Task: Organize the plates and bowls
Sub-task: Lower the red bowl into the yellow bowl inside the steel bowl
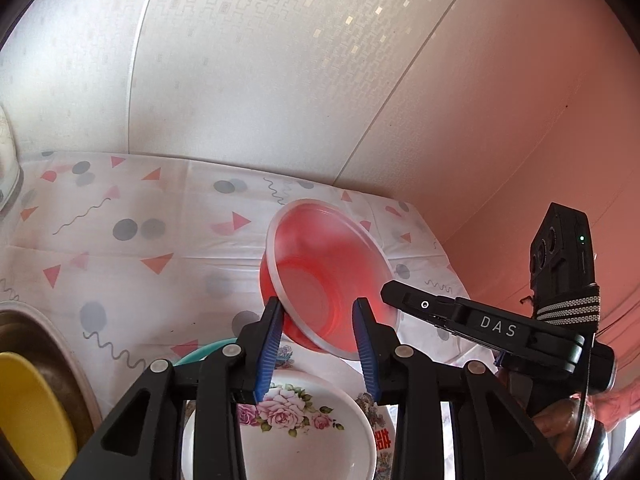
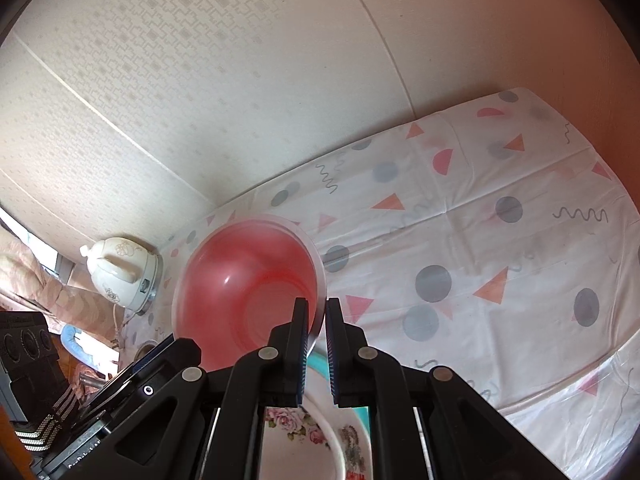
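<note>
1. Fingers of the right gripper (image 2: 317, 322) are clenched on the rim of the red bowl (image 2: 248, 280).
2. Left gripper (image 1: 318, 322) fingers straddle the opposite rim; whether they pinch it I cannot tell.
3. Red bowl hangs tilted above a floral bowl (image 1: 288, 436), itself on a patterned plate (image 2: 354, 446).
4. Beneath lies the counter (image 2: 500, 248) with its patterned cloth; a white kettle (image 2: 120, 270) stands at its far left end.

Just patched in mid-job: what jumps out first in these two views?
The red bowl, tilted in the air above the patterned tablecloth, its rim pinched by the right tongs. The left tongs straddle its other edge. Below sits a white rose-painted bowl.
</note>
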`<state>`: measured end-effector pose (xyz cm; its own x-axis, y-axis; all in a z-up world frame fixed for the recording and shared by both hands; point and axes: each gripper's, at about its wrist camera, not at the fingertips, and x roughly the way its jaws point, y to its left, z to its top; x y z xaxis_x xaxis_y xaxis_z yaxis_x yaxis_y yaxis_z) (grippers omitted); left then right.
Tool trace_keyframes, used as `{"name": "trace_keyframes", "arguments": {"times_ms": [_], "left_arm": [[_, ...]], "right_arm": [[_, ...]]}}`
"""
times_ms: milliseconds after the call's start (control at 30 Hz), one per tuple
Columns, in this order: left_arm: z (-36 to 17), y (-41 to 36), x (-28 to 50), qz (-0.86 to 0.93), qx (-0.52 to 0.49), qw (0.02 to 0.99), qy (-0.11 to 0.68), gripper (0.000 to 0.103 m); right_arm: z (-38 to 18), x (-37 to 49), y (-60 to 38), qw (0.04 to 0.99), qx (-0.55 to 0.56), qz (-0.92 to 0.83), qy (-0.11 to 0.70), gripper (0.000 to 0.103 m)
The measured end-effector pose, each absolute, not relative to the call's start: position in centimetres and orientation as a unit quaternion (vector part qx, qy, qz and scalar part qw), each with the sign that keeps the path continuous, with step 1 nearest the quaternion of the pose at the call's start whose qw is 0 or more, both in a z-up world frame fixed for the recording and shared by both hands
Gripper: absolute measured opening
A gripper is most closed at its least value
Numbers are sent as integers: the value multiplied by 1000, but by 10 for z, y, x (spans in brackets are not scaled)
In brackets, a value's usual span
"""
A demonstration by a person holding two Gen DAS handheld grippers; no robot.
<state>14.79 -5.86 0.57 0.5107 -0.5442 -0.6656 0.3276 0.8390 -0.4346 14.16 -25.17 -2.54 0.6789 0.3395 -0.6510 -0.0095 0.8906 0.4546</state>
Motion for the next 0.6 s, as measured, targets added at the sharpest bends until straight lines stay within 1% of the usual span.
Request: {"name": "trace_keyframes", "arguments": {"times_ms": [133,600], "left_arm": [[13,-45,140,-239,-117,871,413,35],[18,26,111,-179,-140,890,395,35]], "right_arm": [[-20,140,-234,893,200,115,386,10],[-14,139,-162,885,155,188,397,10]]}}
